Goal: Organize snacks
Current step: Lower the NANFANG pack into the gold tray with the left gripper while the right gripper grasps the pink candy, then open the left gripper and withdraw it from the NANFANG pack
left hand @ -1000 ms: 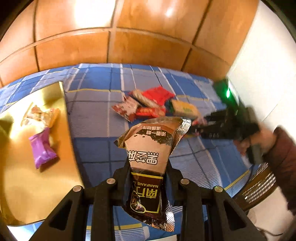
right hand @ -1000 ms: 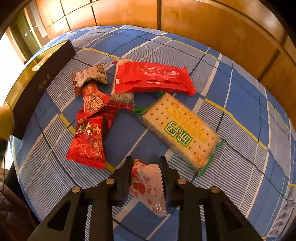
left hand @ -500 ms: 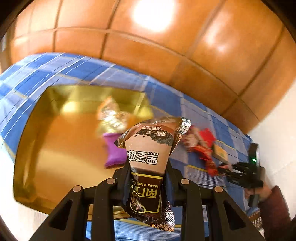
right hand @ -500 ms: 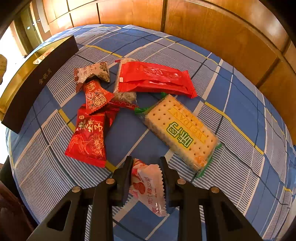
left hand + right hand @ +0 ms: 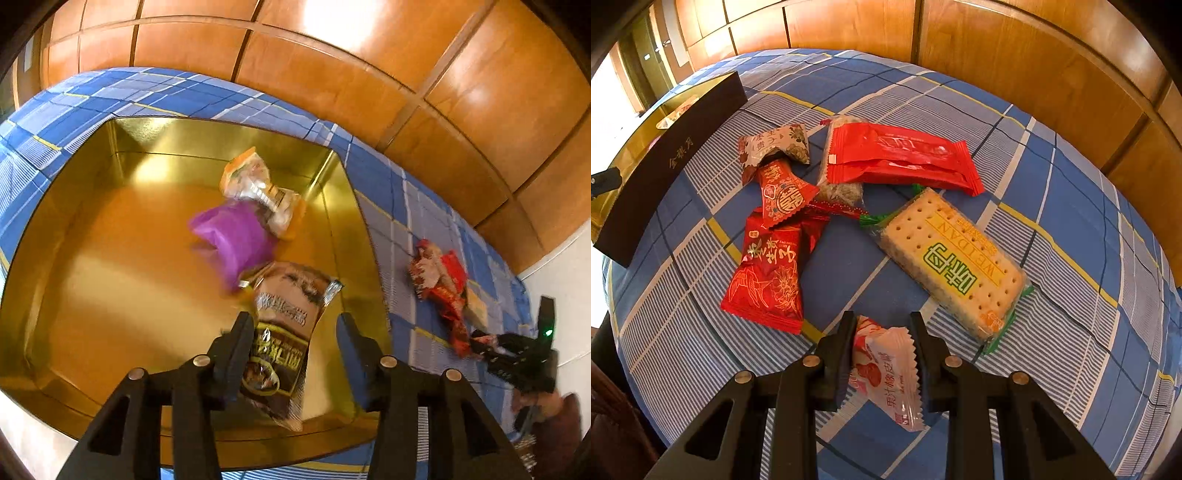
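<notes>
In the left wrist view my left gripper (image 5: 294,321) hangs over the gold box (image 5: 110,295), its jaws opening. A brown snack packet (image 5: 284,332) is tilted between them, leaning on the left finger and clear of the right one. A purple packet (image 5: 236,236) and a clear orange-edged packet (image 5: 258,184) lie inside the box. In the right wrist view my right gripper (image 5: 882,325) is shut on a white and pink snack packet (image 5: 886,365), low over the blue checked cloth (image 5: 1071,206).
Ahead of the right gripper lie a cracker pack (image 5: 953,262), a long red pack (image 5: 897,158), a red packet (image 5: 768,273), a small red candy (image 5: 783,195) and a floral packet (image 5: 775,144). The box's dark outer wall (image 5: 672,162) stands at the left. Wood panelling backs the table.
The left gripper swung left from over the cloth to above the gold box, rolled, and its jaws have spread off the brown packet, which now tips. The right gripper has stayed put.
</notes>
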Demonstrator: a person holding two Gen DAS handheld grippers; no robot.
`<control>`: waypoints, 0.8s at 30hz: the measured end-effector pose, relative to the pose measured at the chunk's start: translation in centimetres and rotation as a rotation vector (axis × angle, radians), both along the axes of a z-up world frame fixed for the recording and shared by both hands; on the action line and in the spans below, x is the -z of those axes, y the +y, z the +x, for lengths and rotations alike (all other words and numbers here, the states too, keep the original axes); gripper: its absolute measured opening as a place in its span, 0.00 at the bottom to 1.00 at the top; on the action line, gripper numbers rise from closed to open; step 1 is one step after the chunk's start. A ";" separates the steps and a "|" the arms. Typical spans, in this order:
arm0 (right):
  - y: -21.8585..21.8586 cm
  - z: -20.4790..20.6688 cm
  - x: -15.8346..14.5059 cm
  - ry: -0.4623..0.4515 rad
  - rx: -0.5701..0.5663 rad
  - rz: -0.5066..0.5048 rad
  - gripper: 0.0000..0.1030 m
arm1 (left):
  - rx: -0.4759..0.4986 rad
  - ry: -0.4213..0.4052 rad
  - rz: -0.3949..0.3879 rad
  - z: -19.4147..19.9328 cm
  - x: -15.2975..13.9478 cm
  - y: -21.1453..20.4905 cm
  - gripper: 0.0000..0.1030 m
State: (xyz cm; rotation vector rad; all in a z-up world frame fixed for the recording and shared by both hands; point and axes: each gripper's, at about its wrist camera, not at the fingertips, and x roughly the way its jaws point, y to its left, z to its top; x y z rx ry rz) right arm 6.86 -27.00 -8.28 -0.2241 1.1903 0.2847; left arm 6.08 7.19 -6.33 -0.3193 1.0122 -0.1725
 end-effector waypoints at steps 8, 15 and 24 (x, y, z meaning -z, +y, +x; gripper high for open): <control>-0.2 0.1 0.0 0.015 0.011 0.005 0.29 | 0.018 0.033 0.052 -0.5 1.4 -0.6 0.44; -1.0 0.7 0.0 0.068 0.020 0.063 0.40 | 0.050 0.054 0.073 -0.5 2.3 -1.6 0.40; -2.4 1.5 -0.3 0.108 0.012 0.108 0.44 | 0.068 0.031 0.083 -0.7 1.9 -2.6 0.43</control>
